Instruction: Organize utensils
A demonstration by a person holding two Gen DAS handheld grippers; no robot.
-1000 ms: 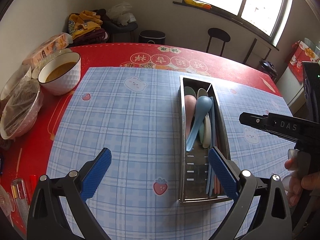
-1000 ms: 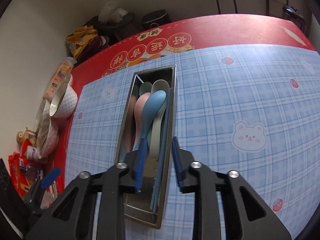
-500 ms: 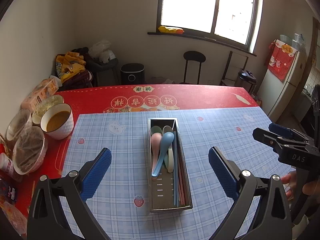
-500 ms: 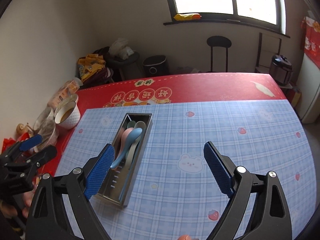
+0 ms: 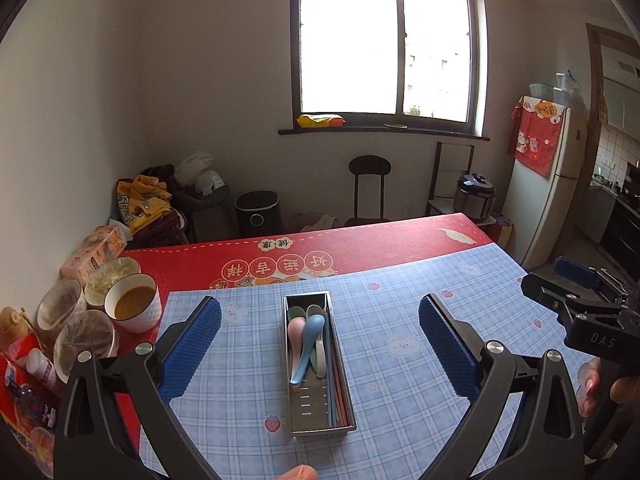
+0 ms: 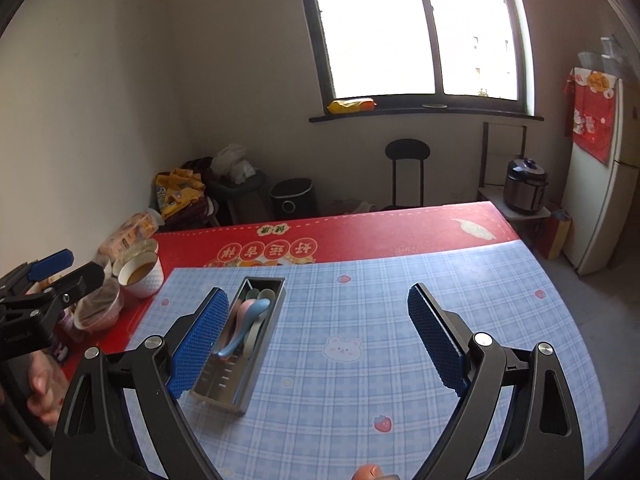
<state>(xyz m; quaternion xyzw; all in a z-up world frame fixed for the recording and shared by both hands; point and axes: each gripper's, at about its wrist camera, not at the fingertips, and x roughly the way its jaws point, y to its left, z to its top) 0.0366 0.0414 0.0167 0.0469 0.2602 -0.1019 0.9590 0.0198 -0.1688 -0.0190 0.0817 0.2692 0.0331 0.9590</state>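
- The metal tray (image 5: 320, 426) lies on the checked cloth (image 5: 400, 392) mid-worktop, nearer the left edge than the right.
- Inside it lie the pink spoon (image 5: 295, 334), the blue spoon (image 5: 310, 340) and chopsticks (image 5: 335, 392).
- The left claw (image 5: 320, 354) stands wide and empty above it.
- The right claw (image 6: 316, 340) has just sprung wide, gripping nothing.

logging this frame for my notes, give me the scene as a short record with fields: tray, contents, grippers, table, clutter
tray: metal tray lying lengthwise on the checked mat
contents: blue spoon over a pink spoon, more spoons and chopsticks alongside
grippers: left gripper and right gripper both open, nothing between the pads
table: red cloth beyond the mat
clutter: bowl of brown liquid at the left edge
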